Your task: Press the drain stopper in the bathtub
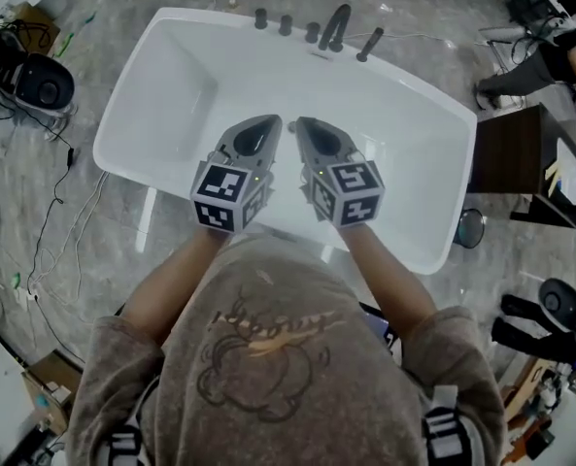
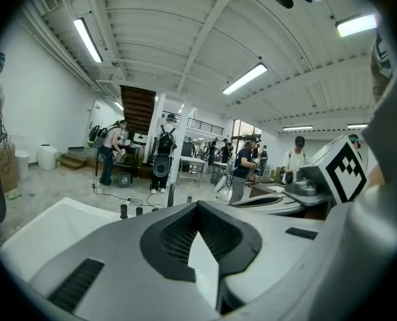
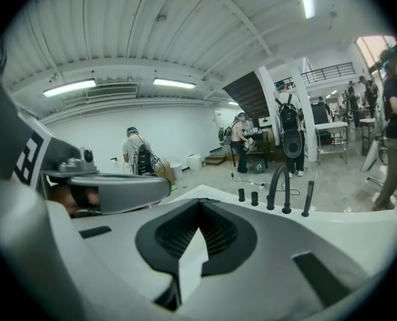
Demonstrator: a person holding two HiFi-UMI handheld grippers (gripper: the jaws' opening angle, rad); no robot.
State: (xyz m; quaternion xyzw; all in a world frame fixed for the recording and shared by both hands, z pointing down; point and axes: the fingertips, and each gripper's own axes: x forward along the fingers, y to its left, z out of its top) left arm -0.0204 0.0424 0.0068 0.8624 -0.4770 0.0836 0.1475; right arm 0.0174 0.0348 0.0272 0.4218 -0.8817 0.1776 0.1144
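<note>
A white bathtub (image 1: 132, 95) lies below me, with black taps and a curved spout (image 1: 334, 29) on its far rim. The drain stopper does not show in any view. My left gripper (image 1: 268, 122) and right gripper (image 1: 302, 124) hover side by side over the middle of the tub, tips pointing toward the taps and nearly touching each other. Each has its jaws shut, tips meeting, with nothing held. The left gripper view shows its shut jaws (image 2: 198, 204) above the tub (image 2: 44, 229); the right gripper view shows its own (image 3: 199, 202) facing the spout (image 3: 278, 186).
A dark cabinet (image 1: 506, 158) stands just right of the tub. Cables and black equipment (image 1: 40, 81) lie on the floor at left. A person (image 1: 550, 61) bends at the upper right; several more people stand far off in the hall (image 2: 242, 169).
</note>
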